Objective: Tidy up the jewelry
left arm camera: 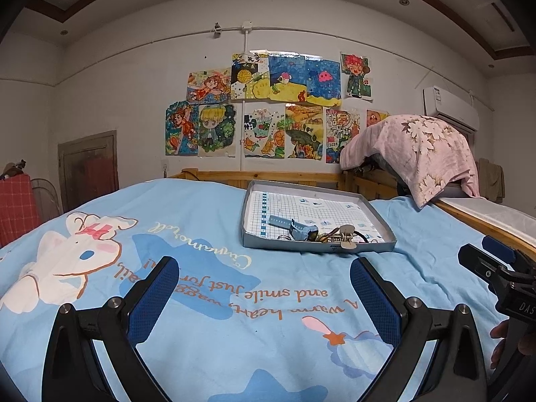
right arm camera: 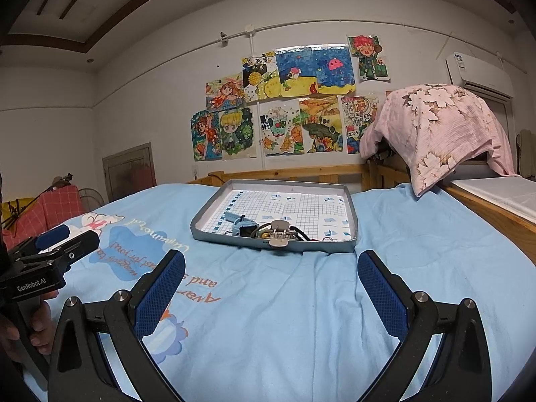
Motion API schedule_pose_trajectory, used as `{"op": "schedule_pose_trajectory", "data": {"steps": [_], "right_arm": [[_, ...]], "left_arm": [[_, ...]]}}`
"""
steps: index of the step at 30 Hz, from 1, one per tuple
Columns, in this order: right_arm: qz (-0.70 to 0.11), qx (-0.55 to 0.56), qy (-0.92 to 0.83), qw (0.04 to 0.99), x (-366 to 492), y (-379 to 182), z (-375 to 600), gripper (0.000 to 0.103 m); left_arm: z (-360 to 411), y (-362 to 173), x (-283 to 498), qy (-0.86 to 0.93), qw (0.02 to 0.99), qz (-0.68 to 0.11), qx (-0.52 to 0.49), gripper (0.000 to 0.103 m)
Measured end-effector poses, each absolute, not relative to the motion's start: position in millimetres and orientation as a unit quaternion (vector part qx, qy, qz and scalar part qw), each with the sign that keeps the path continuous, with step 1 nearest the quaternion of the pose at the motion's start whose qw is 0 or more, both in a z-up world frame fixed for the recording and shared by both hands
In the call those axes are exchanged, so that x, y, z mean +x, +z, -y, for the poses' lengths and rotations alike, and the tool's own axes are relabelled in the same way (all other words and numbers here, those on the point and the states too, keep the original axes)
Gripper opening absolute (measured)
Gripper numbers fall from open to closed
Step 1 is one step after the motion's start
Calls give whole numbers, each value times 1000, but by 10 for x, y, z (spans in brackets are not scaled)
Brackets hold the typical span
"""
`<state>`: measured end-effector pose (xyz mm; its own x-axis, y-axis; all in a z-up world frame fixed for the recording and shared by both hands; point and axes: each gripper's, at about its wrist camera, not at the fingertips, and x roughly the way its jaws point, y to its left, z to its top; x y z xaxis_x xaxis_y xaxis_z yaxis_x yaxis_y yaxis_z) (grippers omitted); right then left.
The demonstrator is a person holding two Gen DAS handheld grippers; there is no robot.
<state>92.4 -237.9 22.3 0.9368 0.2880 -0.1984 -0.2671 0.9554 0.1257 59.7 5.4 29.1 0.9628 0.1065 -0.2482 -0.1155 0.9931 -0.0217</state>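
A shallow grey tray point(left arm camera: 382, 221) with a grid-paper lining lies on the blue bed; it also shows in the right wrist view point(right arm camera: 351, 214). At its near edge lies a heap of jewelry: a blue watch point(left arm camera: 294, 227) point(right arm camera: 239, 223), a beige hair claw clip point(left arm camera: 345, 236) point(right arm camera: 279, 232), black cord and small metal pieces. My left gripper point(left arm camera: 264, 268) is open and empty, held above the bedsheet short of the tray. My right gripper point(right arm camera: 271, 261) is open and empty, also short of the tray.
The blue cartoon bedsheet point(left arm camera: 201, 284) covers the bed. A wooden bed rail point(right arm camera: 301, 172) runs behind the tray. A pink floral cloth point(right arm camera: 445, 127) drapes over something at the right. Drawings hang on the wall point(left arm camera: 261, 110).
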Motion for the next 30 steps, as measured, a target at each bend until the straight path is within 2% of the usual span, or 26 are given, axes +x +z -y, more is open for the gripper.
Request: {"op": "schedule_pose_trajectory", "data": {"steps": [30], "right_arm": [[-104,41,140,984,874,247,2340,102]], "left_arm": [[-44,278,592,56,991,-123,-17,103]]}}
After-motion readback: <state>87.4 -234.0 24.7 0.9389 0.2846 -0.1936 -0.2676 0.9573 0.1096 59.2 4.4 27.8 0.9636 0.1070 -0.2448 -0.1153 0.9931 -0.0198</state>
